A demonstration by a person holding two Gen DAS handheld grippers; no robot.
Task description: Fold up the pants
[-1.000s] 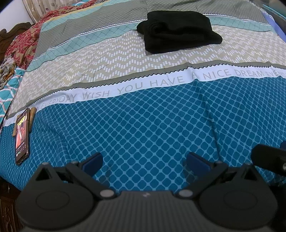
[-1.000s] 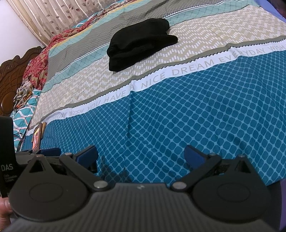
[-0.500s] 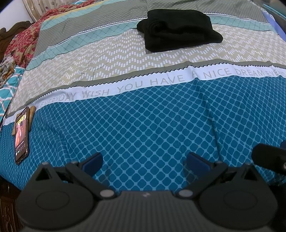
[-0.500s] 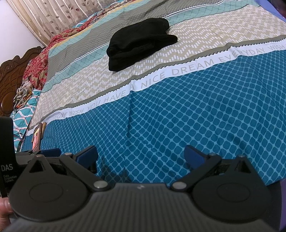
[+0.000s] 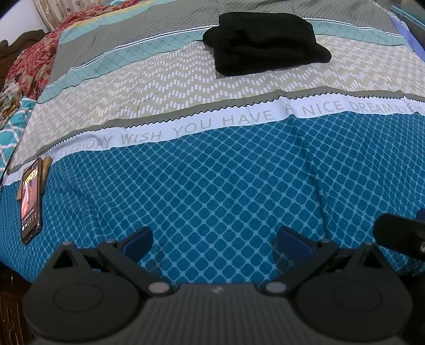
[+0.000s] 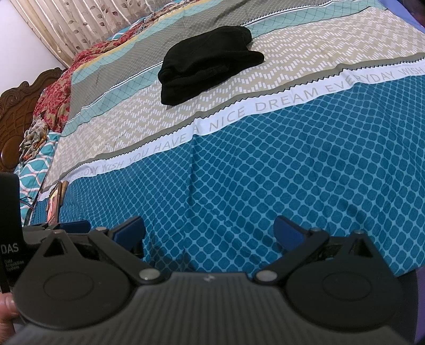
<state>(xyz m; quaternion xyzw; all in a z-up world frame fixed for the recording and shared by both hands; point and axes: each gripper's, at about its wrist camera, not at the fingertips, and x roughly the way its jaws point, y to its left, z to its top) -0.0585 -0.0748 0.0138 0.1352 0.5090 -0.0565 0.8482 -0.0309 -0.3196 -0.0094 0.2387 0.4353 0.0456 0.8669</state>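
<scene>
Barely shifted since earlier, folded black pants (image 5: 265,43) at 12 o'clock on bed (image 5: 225,185), left gripper (image 5: 213,238) and right gripper (image 6: 209,231) spread wide, empty, phone (image 5: 30,201) at 9 o'clock.

Open bedspread (image 5: 225,185); phone (image 5: 30,204) probably clear.

A home bedroom: patterned bedsheet (image 5: 212,185) (carved headboard (image 6: 16,106)), curtains (image 6: 87,24).

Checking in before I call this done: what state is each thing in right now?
Black pants: folded into a compact stack, lying on the bedspread.
Left tongs: open, empty, over the bed's near edge.
Right tongs: open, empty.
Phone: lying flat, screen lit.
</scene>
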